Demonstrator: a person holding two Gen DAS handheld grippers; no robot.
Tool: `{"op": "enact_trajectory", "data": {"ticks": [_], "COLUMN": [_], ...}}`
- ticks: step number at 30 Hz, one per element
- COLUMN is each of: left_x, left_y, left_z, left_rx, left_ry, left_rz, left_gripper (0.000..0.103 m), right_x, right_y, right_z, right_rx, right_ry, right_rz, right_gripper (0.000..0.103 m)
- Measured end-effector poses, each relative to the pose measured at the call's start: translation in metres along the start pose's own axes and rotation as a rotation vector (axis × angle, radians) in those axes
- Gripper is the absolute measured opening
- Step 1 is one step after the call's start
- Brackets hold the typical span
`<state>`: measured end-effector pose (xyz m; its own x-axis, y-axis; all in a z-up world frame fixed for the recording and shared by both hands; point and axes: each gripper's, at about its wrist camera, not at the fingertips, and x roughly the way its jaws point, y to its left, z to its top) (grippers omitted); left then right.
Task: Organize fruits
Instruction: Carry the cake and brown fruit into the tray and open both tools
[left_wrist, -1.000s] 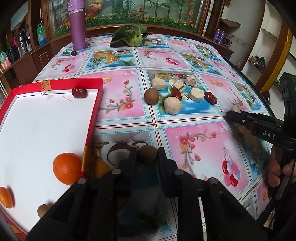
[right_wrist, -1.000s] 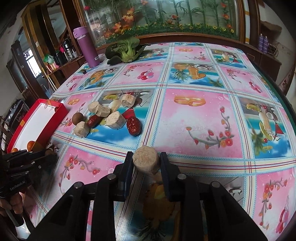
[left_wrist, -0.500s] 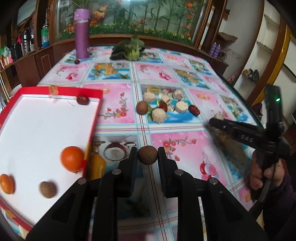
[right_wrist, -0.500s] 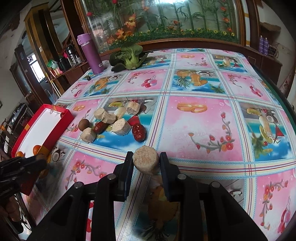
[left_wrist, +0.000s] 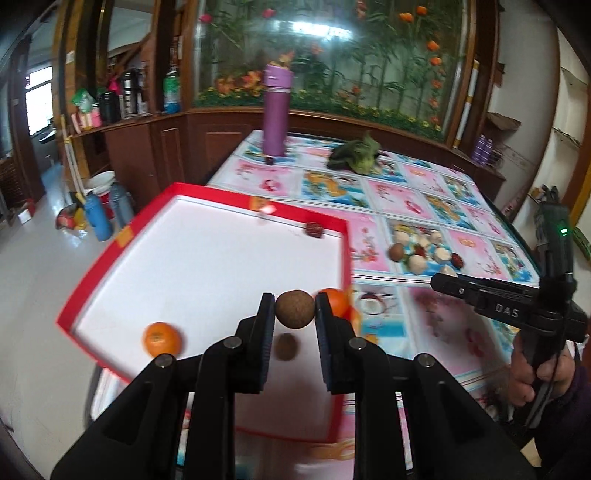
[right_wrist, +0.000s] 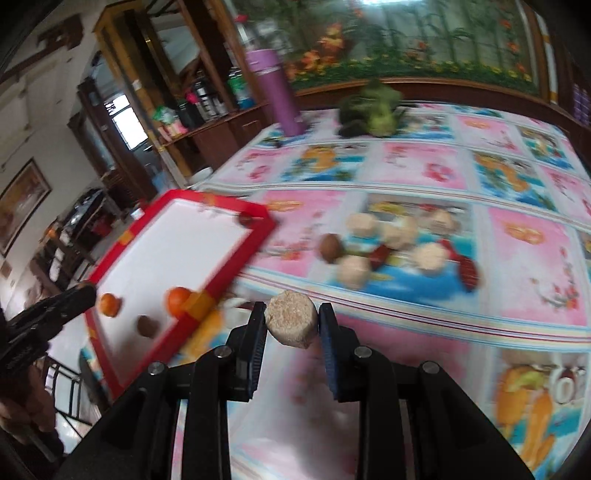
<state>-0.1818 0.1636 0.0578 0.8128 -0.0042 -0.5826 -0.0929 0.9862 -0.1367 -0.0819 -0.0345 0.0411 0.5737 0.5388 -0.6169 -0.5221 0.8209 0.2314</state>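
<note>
Two tongs are each pinching one thing: the left tongs (left_wrist: 294, 314) are holding a small, hard, round brown fruit (left_wrist: 295, 309) by its sides over the red tray (left_wrist: 207, 192), and the right tongs (right_wrist: 291, 325) are squeezing a light, crumbly-looking chunk (right_wrist: 291, 324) above the counter (right_wrist: 424, 173).

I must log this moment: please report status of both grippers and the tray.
Left gripper shut on brown round fruit, above red tray. Right gripper shut on beige cylinder piece, over tablecloth. Nothing blocking.
</note>
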Motion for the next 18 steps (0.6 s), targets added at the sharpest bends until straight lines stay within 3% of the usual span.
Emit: {"op": "enact_trajectory", "data": {"ticks": [10, 18], "left_x": [0.013, 0.043], "left_y": [0.082, 0.113], "left_z": [0.004, 0.010], "left_rx": [-0.111, -0.123], "left_ry": [0.011, 0.084], "left_rz": [0.155, 0.159], "left_gripper": [0.024, 0.024], "right_x": [0.057, 0.085], "right_y": [0.105, 0.137], "right_z": [0.009, 0.022], "right_rx": [-0.139, -0.188], "right_ry": [0.096, 0.103], "right_rz": [0.096, 0.088], "right_gripper": [0.027, 0.027]}}
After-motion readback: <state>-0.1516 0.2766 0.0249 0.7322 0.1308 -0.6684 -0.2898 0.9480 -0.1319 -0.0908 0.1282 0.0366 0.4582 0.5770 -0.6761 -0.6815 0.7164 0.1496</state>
